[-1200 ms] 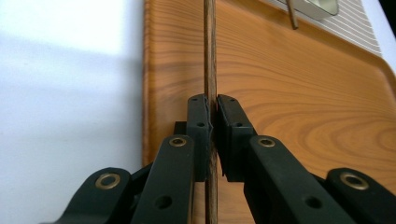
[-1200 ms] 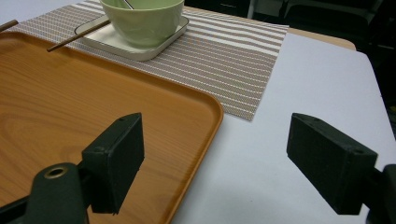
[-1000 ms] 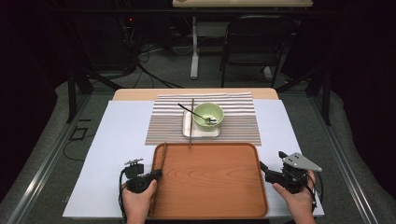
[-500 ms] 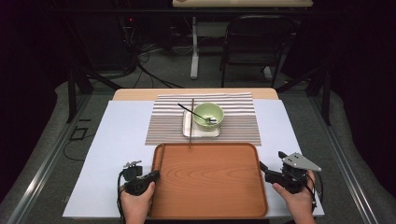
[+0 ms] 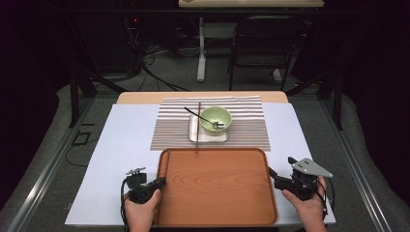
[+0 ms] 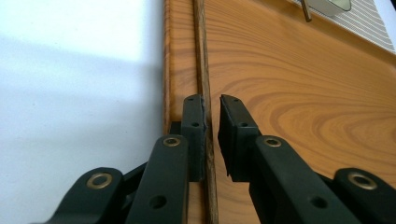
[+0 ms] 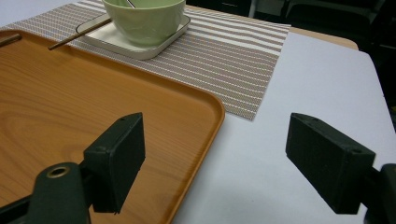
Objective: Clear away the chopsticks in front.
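i see the tray (image 5: 217, 193) nearest me; behind it a placemat (image 5: 169, 130) carries a plate (image 5: 194, 133), a bowl (image 5: 215, 119) on that plate, one chopstick (image 5: 198, 126) left of it.

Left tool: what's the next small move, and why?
Probably lift the left tool straight up off the chopstick. Its jaws have just been opening. The stick lies between them, flat on the tray by its left rim, with a gap at one pad, so it looks released. A second chopstick lies across the plate.
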{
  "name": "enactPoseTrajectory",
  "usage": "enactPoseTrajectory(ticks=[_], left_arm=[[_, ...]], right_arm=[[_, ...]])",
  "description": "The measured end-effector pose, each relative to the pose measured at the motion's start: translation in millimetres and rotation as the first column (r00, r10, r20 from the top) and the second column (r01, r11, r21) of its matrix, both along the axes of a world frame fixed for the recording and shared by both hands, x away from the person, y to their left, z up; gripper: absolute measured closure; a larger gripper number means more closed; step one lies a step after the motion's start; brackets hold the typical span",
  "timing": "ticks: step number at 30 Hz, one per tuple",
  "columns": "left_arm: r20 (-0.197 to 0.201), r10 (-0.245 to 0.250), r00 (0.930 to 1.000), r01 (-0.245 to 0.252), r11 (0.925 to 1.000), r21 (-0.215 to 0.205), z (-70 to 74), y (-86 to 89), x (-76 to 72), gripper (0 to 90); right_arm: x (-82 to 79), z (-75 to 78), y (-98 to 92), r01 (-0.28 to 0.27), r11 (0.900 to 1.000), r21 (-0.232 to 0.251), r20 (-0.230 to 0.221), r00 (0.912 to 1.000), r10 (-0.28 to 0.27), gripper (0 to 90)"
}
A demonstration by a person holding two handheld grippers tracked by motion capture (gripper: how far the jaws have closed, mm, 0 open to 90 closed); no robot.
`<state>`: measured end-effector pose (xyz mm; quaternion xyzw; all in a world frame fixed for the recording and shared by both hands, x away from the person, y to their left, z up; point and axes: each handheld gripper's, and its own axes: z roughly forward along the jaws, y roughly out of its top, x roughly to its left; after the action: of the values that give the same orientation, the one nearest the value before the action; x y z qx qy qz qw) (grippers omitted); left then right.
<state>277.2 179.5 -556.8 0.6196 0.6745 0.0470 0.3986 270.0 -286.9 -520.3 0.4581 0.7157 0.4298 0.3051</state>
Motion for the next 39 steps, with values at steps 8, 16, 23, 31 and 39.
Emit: enactPoseTrajectory(ticks=[8, 16, 23, 31, 39], left_arm=[[0.033, -0.017, 0.9993, 0.018, 0.9998, -0.013, 9.6, -0.4, 2.0, 63.8], [0.071, -0.051, 0.9962, 0.051, 0.9986, -0.012, 19.4, -0.9, 5.8, 49.6], [0.124, -0.115, 0.9856, 0.105, 0.9905, 0.089, 28.9, -5.9, 19.0, 37.7], [0.111, -0.118, 0.9868, 0.105, 0.9877, 0.116, 38.3, -2.6, 31.9, 28.1], [0.124, -0.12, 0.985, 0.111, 0.9905, 0.082, 48.4, -1.4, 43.9, 21.8]], right_arm=[[0.1, 0.0, -0.3, 0.0, 1.0, -0.001, 0.001, 1.0, 0.0, 19.6], [0.0, 0.0, -0.1, 0.0, 1.0, -0.002, -0.001, 1.0, 0.0, 19.6], [-0.2, 0.2, -0.6, 0.0, 1.0, -0.004, 0.001, 1.0, 0.0, 19.6], [-0.2, 0.3, -0.7, 0.0, 1.0, -0.005, 0.002, 1.0, 0.0, 19.6], [-0.2, 0.4, -0.8, 0.001, 1.0, -0.007, 0.002, 1.0, -0.001, 19.6]])
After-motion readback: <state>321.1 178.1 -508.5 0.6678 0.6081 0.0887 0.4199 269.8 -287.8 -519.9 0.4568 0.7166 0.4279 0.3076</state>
